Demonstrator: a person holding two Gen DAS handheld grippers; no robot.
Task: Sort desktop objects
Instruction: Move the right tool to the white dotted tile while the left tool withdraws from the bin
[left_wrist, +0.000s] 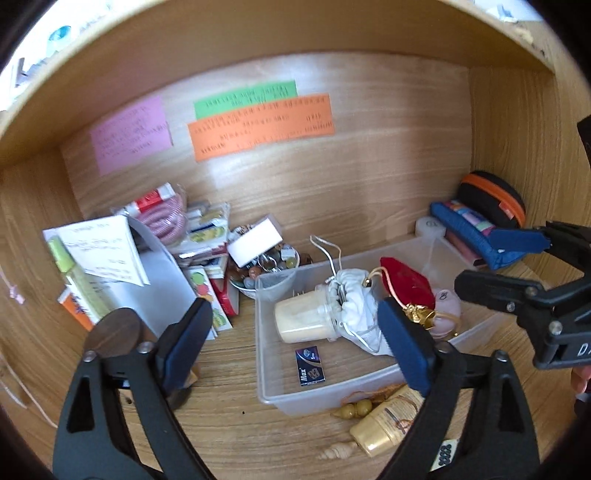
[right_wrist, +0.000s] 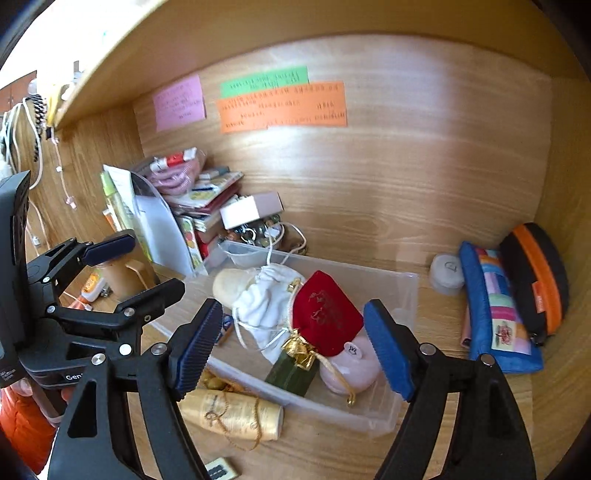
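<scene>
Both tongs wide open, nothing held. Left tongs (left_wrist: 295, 339) hover over clear plastic bin (left_wrist: 273, 391); right tongs (right_wrist: 291, 347) above red velvet pouch (right_wrist: 325, 314) inside it, w/ white drawstring bag (right_wrist: 266, 299) at its 9 o'clock. Gold-wrapped cylinder (right_wrist: 229, 410) lies on wooden bench (right_wrist: 325, 450) just outside bin, at 7 o'clock. Risk: pouch cords tangle, so grabbing one drags neighbours; tongs near each other may collide.

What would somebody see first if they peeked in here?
Probably the clear plastic bin in the middle of the wooden desk, with a bright red velvet pouch lying in it beside a white drawstring bag. Next, the orange note, green note and pink note stuck on the back wall.
</scene>
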